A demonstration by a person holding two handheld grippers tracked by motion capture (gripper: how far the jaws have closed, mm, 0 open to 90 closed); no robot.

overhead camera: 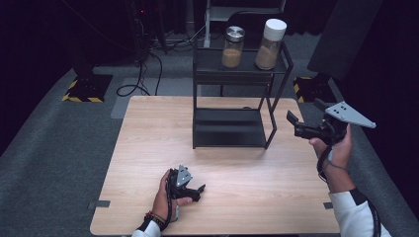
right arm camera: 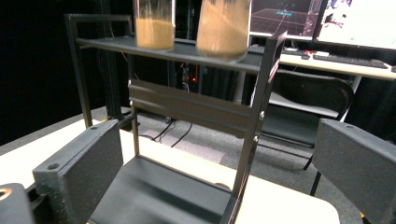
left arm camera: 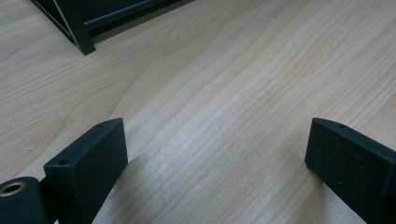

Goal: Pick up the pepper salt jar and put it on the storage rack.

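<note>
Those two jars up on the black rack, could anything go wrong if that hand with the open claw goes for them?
Possibly. The two jars, one with a metal lid and one with a white lid, stand close together on the rack's top shelf, so reaching for one might knock the other. The right gripper, jaws open, hovers beside the rack's upright post and could bump it. The jars sit high, so a slip would likely mean a fall onto the table.

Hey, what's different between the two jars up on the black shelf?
The left jar has a shiny metal lid; the right jar has a white one. The right jar stands taller and looks wider than the left jar. The right jar's brown contents rise higher than the left jar's. Both are clear, upright, and sit side by side on the top tier of the black shelf.
</note>
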